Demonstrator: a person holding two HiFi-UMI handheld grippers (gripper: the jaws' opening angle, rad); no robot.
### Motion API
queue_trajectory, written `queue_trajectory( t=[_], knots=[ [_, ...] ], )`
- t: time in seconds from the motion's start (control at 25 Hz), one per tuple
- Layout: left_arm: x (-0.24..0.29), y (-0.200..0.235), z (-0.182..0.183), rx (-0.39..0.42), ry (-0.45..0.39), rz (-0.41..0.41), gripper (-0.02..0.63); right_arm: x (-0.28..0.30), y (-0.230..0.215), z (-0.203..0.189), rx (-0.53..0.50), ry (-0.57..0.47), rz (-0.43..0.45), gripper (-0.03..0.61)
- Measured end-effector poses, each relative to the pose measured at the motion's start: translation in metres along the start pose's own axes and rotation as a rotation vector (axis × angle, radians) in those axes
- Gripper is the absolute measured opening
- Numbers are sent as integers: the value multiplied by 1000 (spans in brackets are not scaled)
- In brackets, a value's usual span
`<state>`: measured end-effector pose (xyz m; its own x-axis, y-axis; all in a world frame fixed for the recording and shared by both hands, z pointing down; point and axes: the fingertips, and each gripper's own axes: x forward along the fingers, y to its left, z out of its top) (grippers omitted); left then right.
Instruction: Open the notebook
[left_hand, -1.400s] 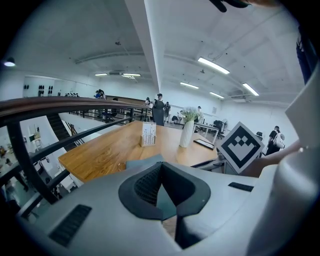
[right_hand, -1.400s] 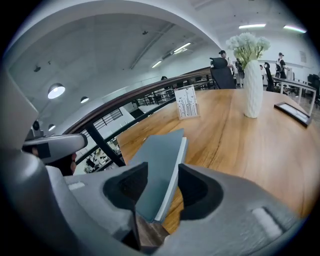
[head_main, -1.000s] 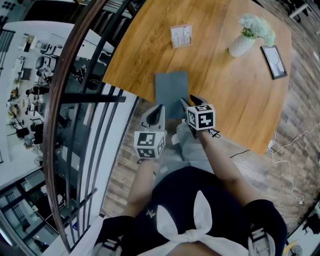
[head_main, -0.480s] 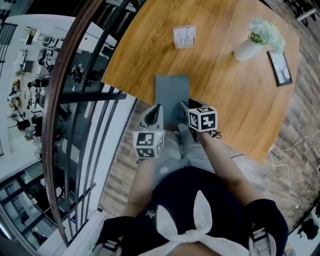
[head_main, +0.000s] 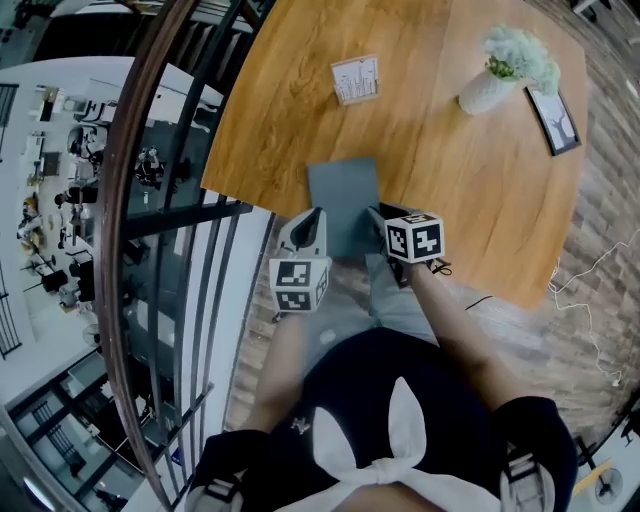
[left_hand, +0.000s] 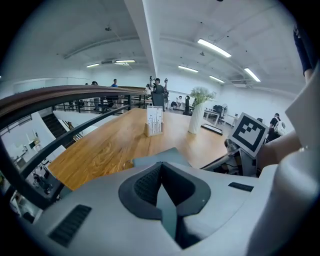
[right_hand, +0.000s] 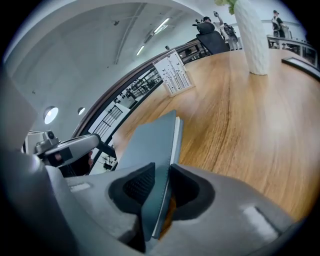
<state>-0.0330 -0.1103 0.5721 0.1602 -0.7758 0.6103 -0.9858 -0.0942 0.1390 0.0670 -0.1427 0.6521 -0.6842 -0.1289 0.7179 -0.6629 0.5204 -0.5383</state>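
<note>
A grey-blue notebook (head_main: 345, 195) lies shut on the wooden table (head_main: 450, 160), with its near end over the table's front edge. My right gripper (head_main: 378, 216) has that near end's right side between its jaws, which are closing. In the right gripper view the notebook (right_hand: 150, 142) fills the gap of the right gripper (right_hand: 159, 175), pages against the right pad. My left gripper (head_main: 315, 218) sits at the notebook's near left corner. In the left gripper view the left gripper (left_hand: 162, 175) shows a narrow gap, with the notebook (left_hand: 160, 156) just ahead and grey-blue showing through.
A white card stand (head_main: 356, 79) is at the table's far side. A white vase of flowers (head_main: 490, 85) and a framed picture (head_main: 556, 122) are at the far right. A curved railing (head_main: 150, 200) runs along the left, close to the table's corner.
The left gripper has edged in and down toward the notebook's near left corner. The right gripper has stayed at the near edge and rolled a little. The notebook has not shifted.
</note>
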Motion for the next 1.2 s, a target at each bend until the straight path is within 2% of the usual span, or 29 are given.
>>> queue_trajectory(
  t=[0.28,0.56,0.92,1.2],
  knots=[
    [8,15,-1,47,26,-80,18,-4,-3,6,65,-84,-59,51],
    [8,20,-1,60,38,-123,17,-13,-2,9,108,-131,-89,38],
    [1,41,2,69,27,-130,17,-23,8,17,115,-195,-126,28],
    [-4,42,7,70,16,-151,17,-33,16,32,84,-231,-162,23]
  ],
)
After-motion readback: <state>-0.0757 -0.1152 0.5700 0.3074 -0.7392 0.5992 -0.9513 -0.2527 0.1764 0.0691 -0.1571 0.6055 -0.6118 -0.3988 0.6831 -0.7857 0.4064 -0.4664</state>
